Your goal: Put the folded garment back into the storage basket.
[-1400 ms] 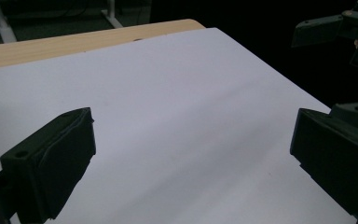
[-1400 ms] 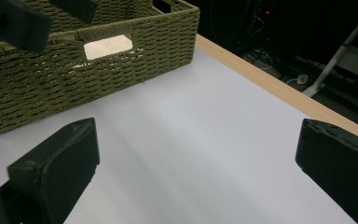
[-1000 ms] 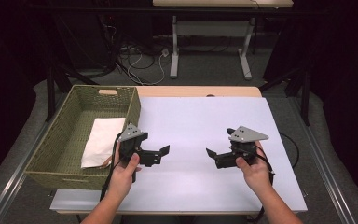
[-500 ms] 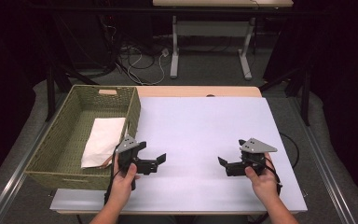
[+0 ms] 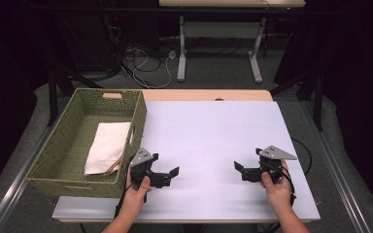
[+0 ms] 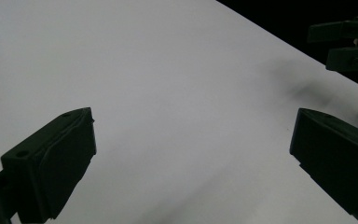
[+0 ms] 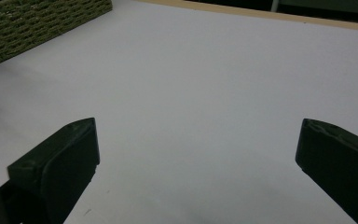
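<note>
My left gripper [image 5: 173,175] rests low on the white table [image 5: 209,126] near its front edge, just right of a green woven basket [image 5: 73,186]. Its jaws stand wide apart in the left gripper view, with only bare table between them [image 6: 191,158]. My right gripper [image 5: 238,169] sits at the front right and points left toward the other one. It is open too, with nothing between its jaws [image 7: 196,163]. A folded white cloth [image 5: 108,145] lies inside the basket.
The basket takes up the table's left side; its wall [image 7: 37,18] appears at the top left of the right gripper view. The right gripper [image 6: 349,44] shows far off in the left gripper view. Floor cables [image 5: 145,63] and a second table's legs [image 5: 182,48] lie beyond the far edge.
Both hands have drawn back toward the table's front edge, and the right one has also shifted right. Both grippers stay open and hold nothing.
</note>
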The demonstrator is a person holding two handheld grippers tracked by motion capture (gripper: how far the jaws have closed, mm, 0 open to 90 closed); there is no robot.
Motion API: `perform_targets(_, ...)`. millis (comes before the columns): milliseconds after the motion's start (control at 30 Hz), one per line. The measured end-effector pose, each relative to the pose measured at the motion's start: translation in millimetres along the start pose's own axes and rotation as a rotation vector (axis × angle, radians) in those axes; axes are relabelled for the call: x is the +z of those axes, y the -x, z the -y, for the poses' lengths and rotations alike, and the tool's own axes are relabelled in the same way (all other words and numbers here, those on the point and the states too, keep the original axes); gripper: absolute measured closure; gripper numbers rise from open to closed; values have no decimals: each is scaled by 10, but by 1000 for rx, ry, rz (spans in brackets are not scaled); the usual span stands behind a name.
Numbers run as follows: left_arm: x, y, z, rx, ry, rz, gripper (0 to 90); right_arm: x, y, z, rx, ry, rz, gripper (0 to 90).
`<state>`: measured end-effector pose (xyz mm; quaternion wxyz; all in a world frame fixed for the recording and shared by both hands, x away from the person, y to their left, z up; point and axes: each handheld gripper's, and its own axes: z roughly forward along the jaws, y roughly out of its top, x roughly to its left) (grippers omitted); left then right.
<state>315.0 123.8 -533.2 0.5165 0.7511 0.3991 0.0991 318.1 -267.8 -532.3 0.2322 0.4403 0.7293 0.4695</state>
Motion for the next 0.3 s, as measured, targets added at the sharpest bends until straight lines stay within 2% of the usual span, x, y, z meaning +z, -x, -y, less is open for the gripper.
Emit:
perform_targets(100, 13, 7, 11, 7, -6, 0, 5, 23, -8, 17, -1, -9, -3, 0)
perform_targets(300, 36, 4, 33, -10, -7, -1, 5, 37, -11, 27, -1, -19, -3, 0)
